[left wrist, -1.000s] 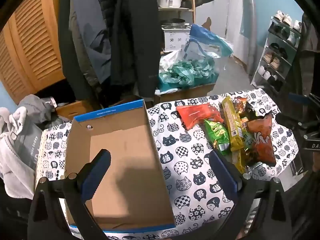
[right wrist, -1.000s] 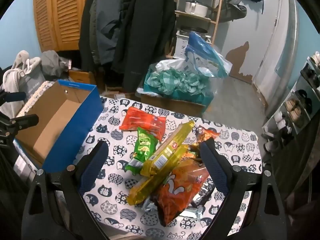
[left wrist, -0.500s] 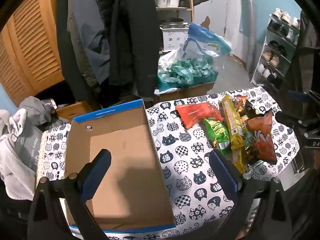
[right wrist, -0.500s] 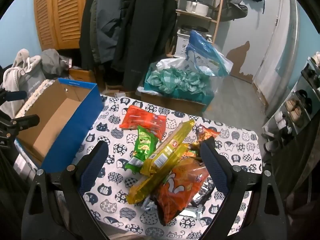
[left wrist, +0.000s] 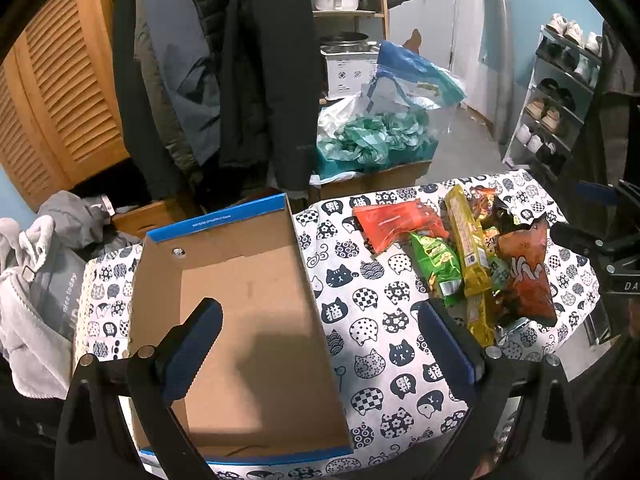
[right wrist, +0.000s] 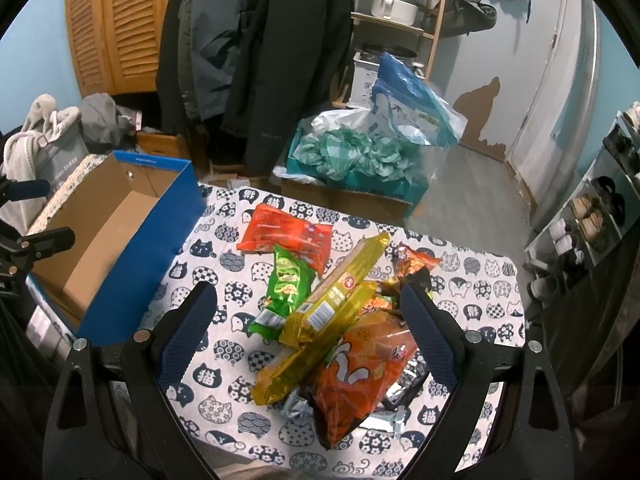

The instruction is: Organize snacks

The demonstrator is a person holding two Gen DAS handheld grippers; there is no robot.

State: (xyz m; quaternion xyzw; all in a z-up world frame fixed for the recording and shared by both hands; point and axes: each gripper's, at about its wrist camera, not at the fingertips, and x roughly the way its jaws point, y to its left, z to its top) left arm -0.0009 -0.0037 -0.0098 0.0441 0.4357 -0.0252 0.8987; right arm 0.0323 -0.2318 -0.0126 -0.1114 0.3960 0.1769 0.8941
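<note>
An empty blue-edged cardboard box sits on the left of the cat-print table. To its right lies a pile of snack packets: a red packet, a green packet, a long yellow packet and a big orange bag. My left gripper hangs open above the box's right wall, holding nothing. Above the near end of the pile, my right gripper is also open and holds nothing.
The cat-print tablecloth covers a small table. Behind it hang dark coats, with a box of teal cloth on the floor. A shoe rack stands at the right, grey clothing at the left.
Both views have shifted very slightly. No snack has moved and both grippers stay open.
</note>
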